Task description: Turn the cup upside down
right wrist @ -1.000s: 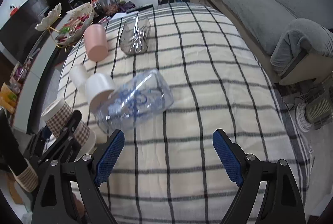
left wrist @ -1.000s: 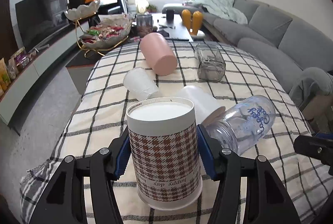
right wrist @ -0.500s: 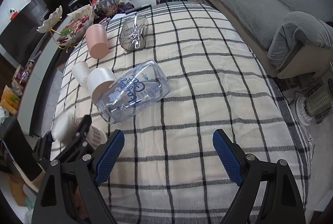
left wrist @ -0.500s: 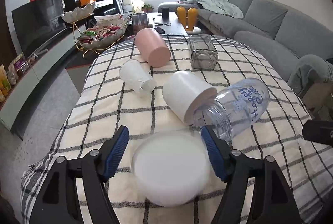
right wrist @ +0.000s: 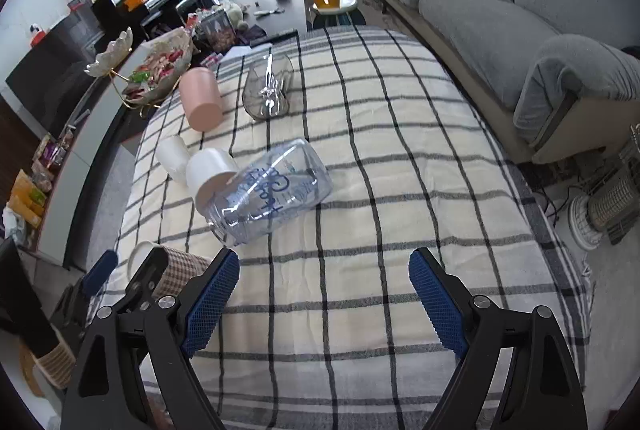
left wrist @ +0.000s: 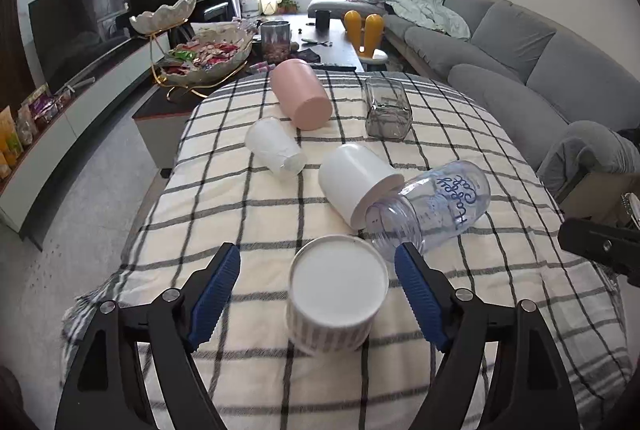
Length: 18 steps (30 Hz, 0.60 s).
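Observation:
A houndstooth paper cup stands upside down on the checked tablecloth, its white base up. My left gripper is open, above the cup, with a blue pad on each side and a gap to both. The cup also shows in the right wrist view, partly hidden by the left gripper. My right gripper is open and empty over bare cloth at the table's near right.
Lying on the cloth: a clear plastic jar, a white cup, a small translucent cup, a pink cup and a glass tumbler. A grey sofa runs along the right. A snack stand is far left.
The left gripper opened, let go of the houndstooth cup and rose above it. The cup now stands free, base up. The right gripper barely moved.

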### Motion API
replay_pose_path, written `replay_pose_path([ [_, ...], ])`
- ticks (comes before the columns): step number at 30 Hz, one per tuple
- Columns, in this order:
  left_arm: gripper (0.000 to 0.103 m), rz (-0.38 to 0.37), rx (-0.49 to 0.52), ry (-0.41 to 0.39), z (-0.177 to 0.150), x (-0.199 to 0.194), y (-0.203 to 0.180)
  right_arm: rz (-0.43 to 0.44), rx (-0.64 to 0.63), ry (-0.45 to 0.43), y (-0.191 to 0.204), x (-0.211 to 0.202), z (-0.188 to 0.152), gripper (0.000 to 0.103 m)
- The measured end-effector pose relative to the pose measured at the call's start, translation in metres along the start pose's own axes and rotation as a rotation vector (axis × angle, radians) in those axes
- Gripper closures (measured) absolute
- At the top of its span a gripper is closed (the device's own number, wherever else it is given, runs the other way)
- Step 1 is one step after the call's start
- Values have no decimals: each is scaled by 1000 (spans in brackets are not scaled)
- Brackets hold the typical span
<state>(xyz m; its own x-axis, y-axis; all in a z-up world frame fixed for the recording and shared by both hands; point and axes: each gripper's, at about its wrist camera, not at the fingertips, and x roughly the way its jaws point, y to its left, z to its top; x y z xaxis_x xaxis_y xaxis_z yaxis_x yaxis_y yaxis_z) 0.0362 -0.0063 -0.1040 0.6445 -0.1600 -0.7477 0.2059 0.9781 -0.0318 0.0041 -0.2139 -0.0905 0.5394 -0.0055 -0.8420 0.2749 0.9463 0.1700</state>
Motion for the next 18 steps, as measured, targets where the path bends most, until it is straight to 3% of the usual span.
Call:
replay_pose_path([
  [7, 19, 36, -49, 47, 8, -27, 12, -21, -60, -122, 14, -30, 2, 16],
  [11, 15, 109, -79, 26, 11, -46, 20, -32, -70, -180, 19, -44, 1, 12],
  [18, 6, 97, -99, 32, 14, -65, 23, -85, -111, -252, 30, -59, -5, 11],
])
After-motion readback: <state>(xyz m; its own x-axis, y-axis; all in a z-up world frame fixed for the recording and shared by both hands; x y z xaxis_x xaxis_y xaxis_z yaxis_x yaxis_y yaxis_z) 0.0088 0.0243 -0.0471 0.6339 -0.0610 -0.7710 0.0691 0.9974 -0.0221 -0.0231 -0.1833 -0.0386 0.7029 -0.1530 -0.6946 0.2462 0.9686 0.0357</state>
